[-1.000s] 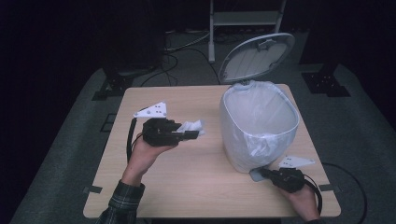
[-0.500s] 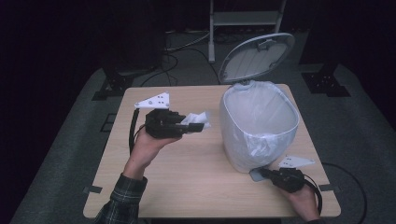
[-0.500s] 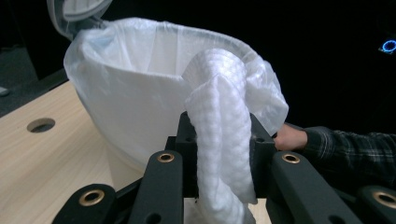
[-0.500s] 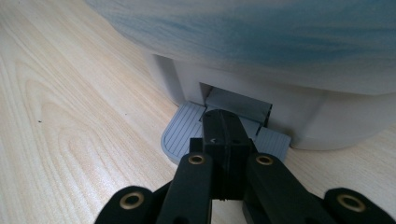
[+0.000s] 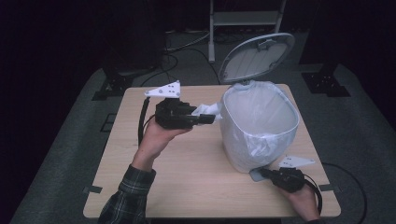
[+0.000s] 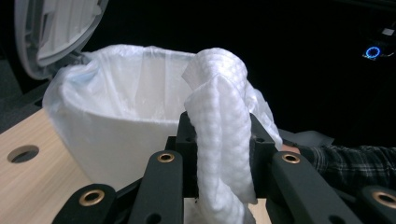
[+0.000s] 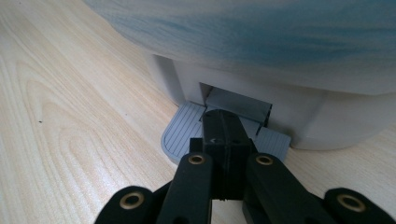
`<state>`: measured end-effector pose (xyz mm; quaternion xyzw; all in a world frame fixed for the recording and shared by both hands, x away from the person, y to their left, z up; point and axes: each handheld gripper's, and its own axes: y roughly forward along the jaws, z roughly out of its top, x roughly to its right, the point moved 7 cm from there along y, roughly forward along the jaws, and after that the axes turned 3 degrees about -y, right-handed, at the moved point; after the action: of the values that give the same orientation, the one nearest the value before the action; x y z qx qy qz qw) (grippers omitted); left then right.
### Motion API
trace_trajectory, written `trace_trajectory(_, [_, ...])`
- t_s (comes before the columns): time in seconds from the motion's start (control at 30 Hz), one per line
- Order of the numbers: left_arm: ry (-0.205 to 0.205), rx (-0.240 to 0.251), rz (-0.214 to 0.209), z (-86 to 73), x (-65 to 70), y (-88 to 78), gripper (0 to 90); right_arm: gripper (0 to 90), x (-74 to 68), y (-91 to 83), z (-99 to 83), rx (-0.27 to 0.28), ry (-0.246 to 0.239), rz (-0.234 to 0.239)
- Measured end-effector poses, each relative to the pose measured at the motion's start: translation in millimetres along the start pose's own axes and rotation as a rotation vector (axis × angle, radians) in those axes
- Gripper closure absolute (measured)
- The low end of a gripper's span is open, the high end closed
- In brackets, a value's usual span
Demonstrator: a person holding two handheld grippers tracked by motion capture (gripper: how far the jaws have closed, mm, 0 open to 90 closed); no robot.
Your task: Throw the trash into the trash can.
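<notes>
A crumpled white paper towel (image 5: 207, 109) (image 6: 219, 116) is clamped in my left gripper (image 5: 210, 118) (image 6: 219, 140), which is shut on it and held above the table just left of the bin's rim. The white pedal bin (image 5: 259, 126) (image 6: 121, 121), lined with a clear bag, stands with its lid (image 5: 257, 56) (image 6: 56, 28) tipped up and back. At the bin's foot, my right gripper (image 5: 267, 173) (image 7: 224, 126) is shut with nothing between its jaws. Its tips rest on the grey ribbed pedal (image 5: 258, 174) (image 7: 187, 130).
The light wooden table (image 5: 187, 186) has a round hole (image 6: 23, 153) near its left side. Behind it on the dark floor are cables and a white stand (image 5: 245, 18). A plaid sleeve (image 6: 355, 161) lies past the bin.
My left gripper has risen with the paper towel and moved right, closer to the bin's rim. The right gripper and the raised lid have stayed put.
</notes>
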<state>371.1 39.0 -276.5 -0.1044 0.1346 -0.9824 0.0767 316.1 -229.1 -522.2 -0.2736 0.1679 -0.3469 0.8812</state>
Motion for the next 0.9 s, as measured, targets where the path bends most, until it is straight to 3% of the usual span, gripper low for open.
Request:
trace_trajectory(0.4, [0.027, 0.003, -0.033, 23.2, 3.6, 22.5, 72.5, 90.0, 0.1, -0.1, 0.1, -0.002, 0.001, 0.002])
trace_trajectory(0.9, [0.04, 0.006, -0.048, 37.5, 1.5, 57.2, 72.3, 90.0, 0.3, -0.1, 0.2, -0.004, 0.001, 0.004])
